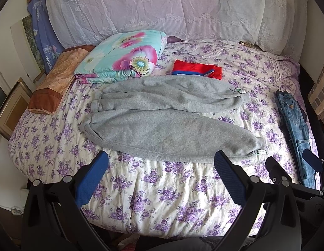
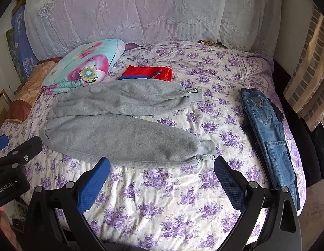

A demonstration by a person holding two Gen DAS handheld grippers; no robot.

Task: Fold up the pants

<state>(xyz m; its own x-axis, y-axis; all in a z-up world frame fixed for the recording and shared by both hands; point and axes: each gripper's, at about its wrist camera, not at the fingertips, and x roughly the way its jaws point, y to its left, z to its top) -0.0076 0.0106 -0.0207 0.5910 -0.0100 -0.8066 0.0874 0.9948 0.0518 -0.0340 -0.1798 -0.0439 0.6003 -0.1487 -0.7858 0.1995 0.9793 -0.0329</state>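
Note:
Grey sweatpants [image 1: 162, 119] lie spread flat on the floral bed, waist at the left, both legs running right with cuffs at the right; they also show in the right wrist view [image 2: 120, 123]. My left gripper [image 1: 161, 160] is open and empty, hovering above the bed just in front of the near leg. My right gripper [image 2: 162, 165] is open and empty, just in front of the near leg's cuff [image 2: 206, 151]. The right gripper's finger [image 1: 312, 160] shows at the right of the left wrist view.
A folded floral quilt [image 1: 122, 56] and a folded red garment [image 1: 197, 70] lie behind the pants. Folded blue jeans [image 2: 268, 133] lie along the bed's right edge. A brown pillow [image 1: 55, 83] sits at the left. A lace-covered headboard [image 1: 162, 10] stands behind.

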